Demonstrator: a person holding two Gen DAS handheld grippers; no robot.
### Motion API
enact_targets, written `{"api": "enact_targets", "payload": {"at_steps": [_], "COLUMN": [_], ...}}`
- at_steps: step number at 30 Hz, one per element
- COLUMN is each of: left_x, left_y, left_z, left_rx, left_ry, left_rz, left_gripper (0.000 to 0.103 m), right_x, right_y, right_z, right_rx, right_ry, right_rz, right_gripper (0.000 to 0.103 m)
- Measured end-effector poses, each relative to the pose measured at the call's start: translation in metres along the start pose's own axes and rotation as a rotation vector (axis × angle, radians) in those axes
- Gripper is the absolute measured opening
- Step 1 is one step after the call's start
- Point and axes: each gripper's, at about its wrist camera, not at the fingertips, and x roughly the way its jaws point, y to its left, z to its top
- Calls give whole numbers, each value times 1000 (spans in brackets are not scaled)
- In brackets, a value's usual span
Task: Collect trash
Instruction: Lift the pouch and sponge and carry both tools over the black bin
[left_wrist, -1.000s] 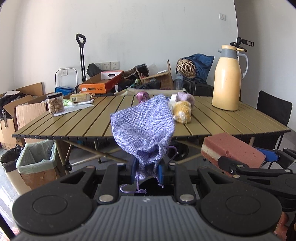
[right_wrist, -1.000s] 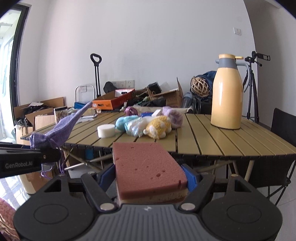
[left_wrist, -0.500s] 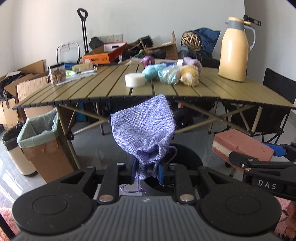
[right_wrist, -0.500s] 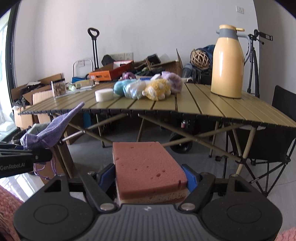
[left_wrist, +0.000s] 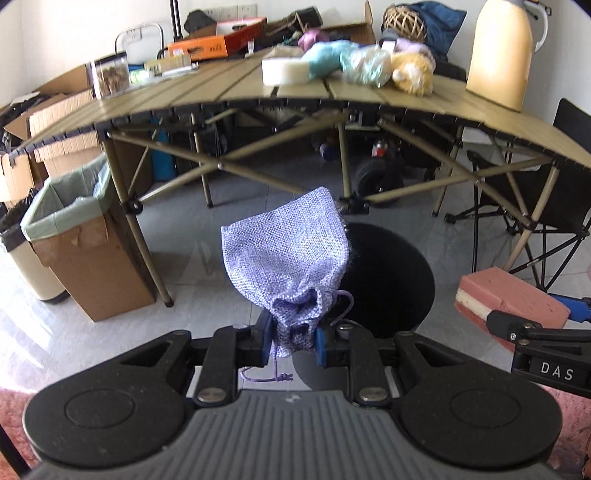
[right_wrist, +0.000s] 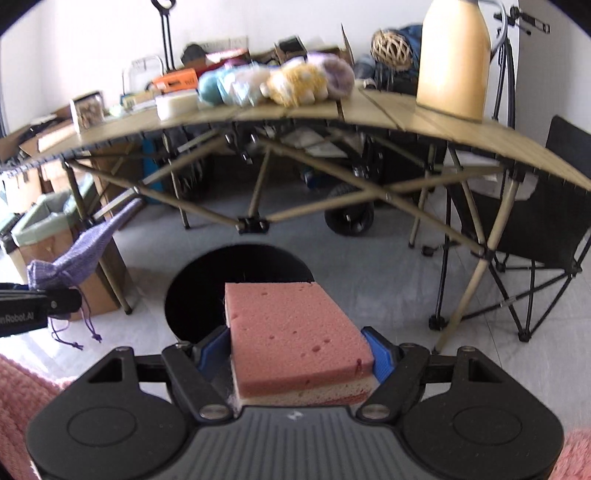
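Left gripper (left_wrist: 293, 341) is pinching the gathered neck of the purple drawstring pouch (left_wrist: 286, 266), while the right gripper (right_wrist: 301, 352) is clamping the pink sponge (right_wrist: 295, 332) between its blue pads. Both are hanging over the round black bin (left_wrist: 388, 273) on the floor, in front of the tabletop's (left_wrist: 229, 92) near edge. To do this well, each load should be centring over the dark opening before the jaws are easing apart; the pouch's dangling cord may be snagging. A lined cardboard box (left_wrist: 74, 236) is standing beside the tabletop's left corner.
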Motion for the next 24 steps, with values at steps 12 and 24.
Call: {"api": "enact_targets", "payload": {"at_steps": [12, 24], "left_x": [39, 64], "left_y": [9, 22], "left_z": [-1, 3], "left_rx": [-15, -52], "left_ry": [81, 134], "left_rz": [16, 47], "left_gripper": [22, 22], "right_x": [48, 66], "right_y": [-14, -19], "right_z": [-12, -7], "right_rx": [25, 39], "right_ry": [145, 181], "right_rz": [-56, -81], "right_gripper": [75, 75]}}
